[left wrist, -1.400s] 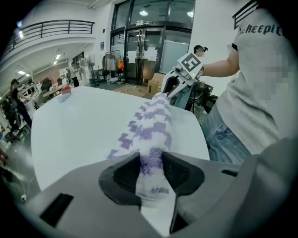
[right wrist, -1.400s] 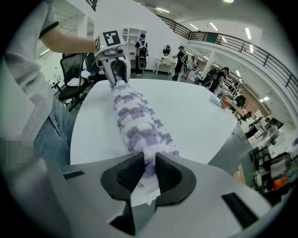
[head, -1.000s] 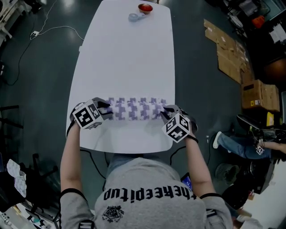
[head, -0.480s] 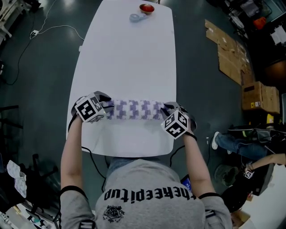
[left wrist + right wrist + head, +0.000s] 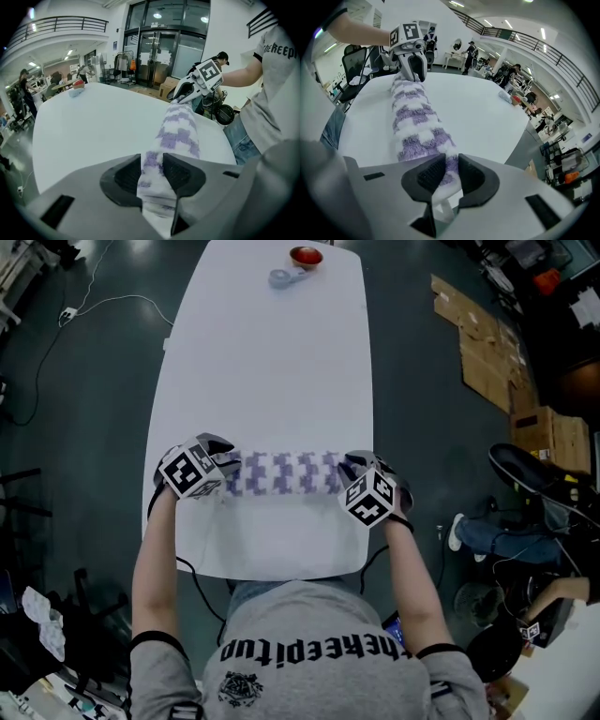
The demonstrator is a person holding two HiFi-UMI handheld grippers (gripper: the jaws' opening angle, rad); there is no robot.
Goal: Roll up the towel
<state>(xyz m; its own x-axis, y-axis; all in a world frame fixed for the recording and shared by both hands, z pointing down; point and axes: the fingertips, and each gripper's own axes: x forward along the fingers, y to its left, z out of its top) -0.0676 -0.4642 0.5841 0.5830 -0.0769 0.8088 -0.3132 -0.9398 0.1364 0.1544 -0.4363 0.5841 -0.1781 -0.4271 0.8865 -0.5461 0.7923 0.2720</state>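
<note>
The purple-and-white checked towel (image 5: 281,472) lies rolled into a long tube across the near part of the white table (image 5: 262,352). My left gripper (image 5: 223,472) is shut on the roll's left end, where the towel (image 5: 176,136) runs between both pads. My right gripper (image 5: 345,474) is shut on the right end; there the towel (image 5: 417,126) is pinched between the black pads, and a loose white corner hangs below them. The two grippers face each other along the roll.
A small red bowl (image 5: 305,256) and a grey-blue object (image 5: 284,277) sit at the table's far end. Cardboard boxes (image 5: 534,437) stand on the floor to the right. The table's near edge (image 5: 272,573) is close to the person's body.
The towel roll has narrowed and tightened, and both grippers have shifted slightly away from the body with it.
</note>
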